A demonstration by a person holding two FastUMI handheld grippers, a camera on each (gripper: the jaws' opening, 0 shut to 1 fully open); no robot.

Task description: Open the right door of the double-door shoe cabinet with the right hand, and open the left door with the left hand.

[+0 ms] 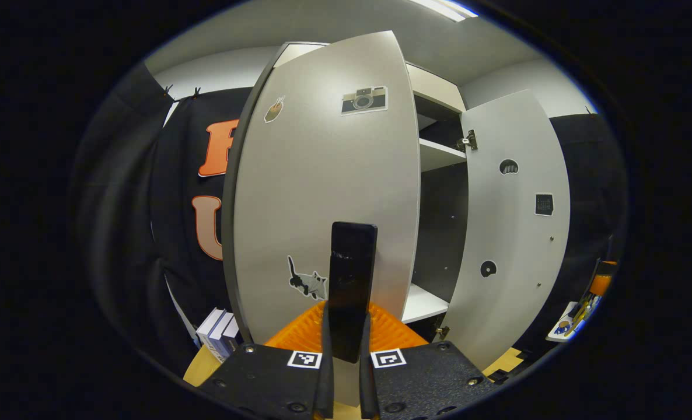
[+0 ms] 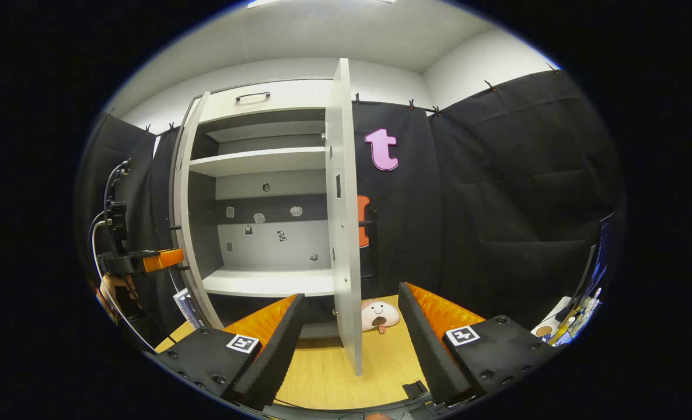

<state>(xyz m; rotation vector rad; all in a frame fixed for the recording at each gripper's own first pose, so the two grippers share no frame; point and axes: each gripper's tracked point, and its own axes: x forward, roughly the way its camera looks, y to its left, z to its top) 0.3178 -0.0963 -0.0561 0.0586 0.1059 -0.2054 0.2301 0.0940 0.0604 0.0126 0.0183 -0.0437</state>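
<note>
Left tongs (image 1: 346, 350) clamped on left door handle (image 1: 352, 286), door mid-swing; right door (image 2: 346, 233) open, right tongs (image 2: 349, 344) apart. Next: pull wider.

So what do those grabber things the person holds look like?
Each gripper has two long fingers with orange ribbed backs and black foam pads, on black blocks with small square black-and-white markers. The right gripper shows this up close, as does the left gripper. From farther off, the left one shows an orange body and black cables.

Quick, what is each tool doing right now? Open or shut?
Left tool: shut on the left door handle.
Right tool: open, holding nothing.
</note>
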